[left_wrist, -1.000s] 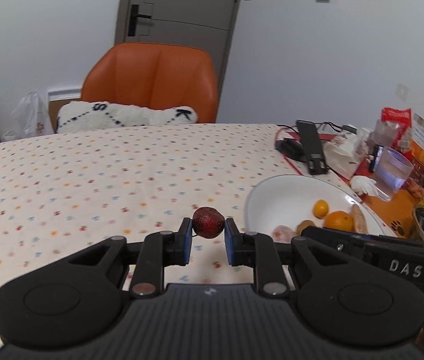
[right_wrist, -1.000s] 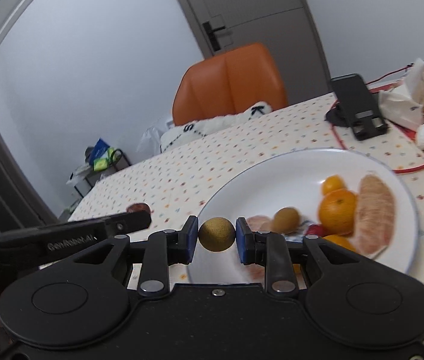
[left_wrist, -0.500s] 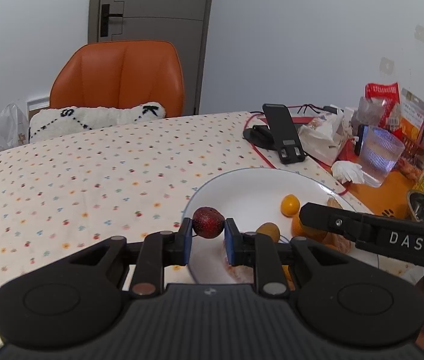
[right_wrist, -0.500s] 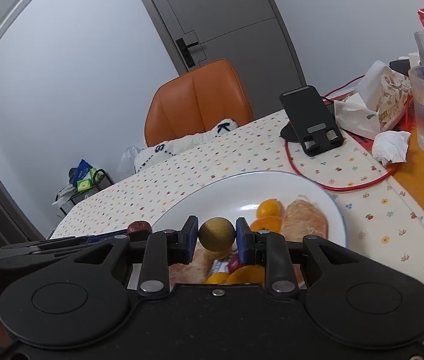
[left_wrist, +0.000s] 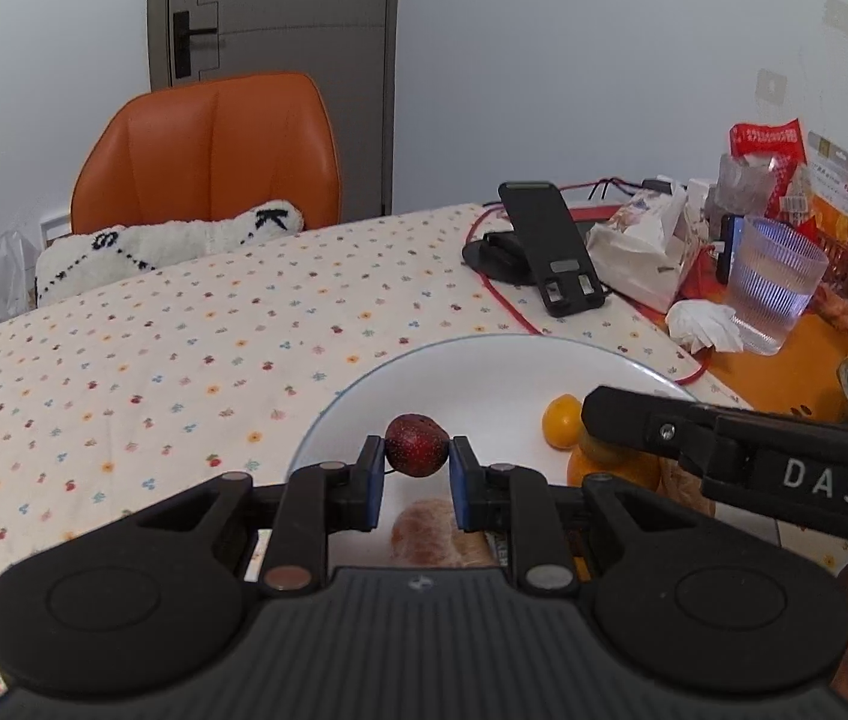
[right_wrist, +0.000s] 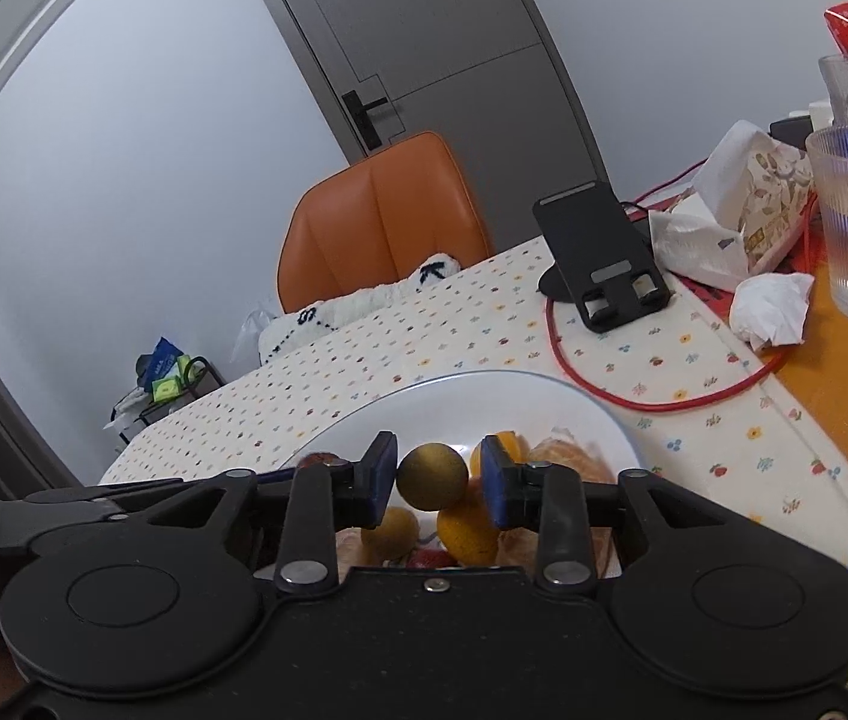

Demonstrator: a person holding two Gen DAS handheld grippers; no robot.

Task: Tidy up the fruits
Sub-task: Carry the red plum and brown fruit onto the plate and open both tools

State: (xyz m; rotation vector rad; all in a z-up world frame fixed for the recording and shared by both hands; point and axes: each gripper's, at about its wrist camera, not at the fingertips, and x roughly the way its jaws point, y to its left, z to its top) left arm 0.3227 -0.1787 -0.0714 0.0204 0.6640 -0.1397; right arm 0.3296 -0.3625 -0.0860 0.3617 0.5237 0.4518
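Observation:
My left gripper (left_wrist: 416,462) is shut on a dark red speckled fruit (left_wrist: 416,445), held just above the near left rim of the white plate (left_wrist: 484,343). My right gripper (right_wrist: 433,477) hangs low over the same plate (right_wrist: 484,377) with a round brownish-green fruit (right_wrist: 433,476) between its pads. The left pad touches that fruit and a thin gap shows at the right pad. Under it lie an orange (right_wrist: 466,531), a brown kiwi-like fruit (right_wrist: 390,531) and a peeled citrus segment (right_wrist: 574,456). A small orange (left_wrist: 562,420) sits beside the right gripper's body (left_wrist: 754,462).
Beyond the plate stand a black phone stand (left_wrist: 550,252), a tissue pack (left_wrist: 646,246), a crumpled tissue (left_wrist: 703,327), a ribbed glass (left_wrist: 775,288) and snack bags (left_wrist: 766,144). A red cable (right_wrist: 664,405) loops near the plate. An orange chair (left_wrist: 207,150) stands at the far edge.
Both grippers have moved in over the plate with their fruits. The right jaws have parted slightly and the brownish-green fruit sits a little lower between them.

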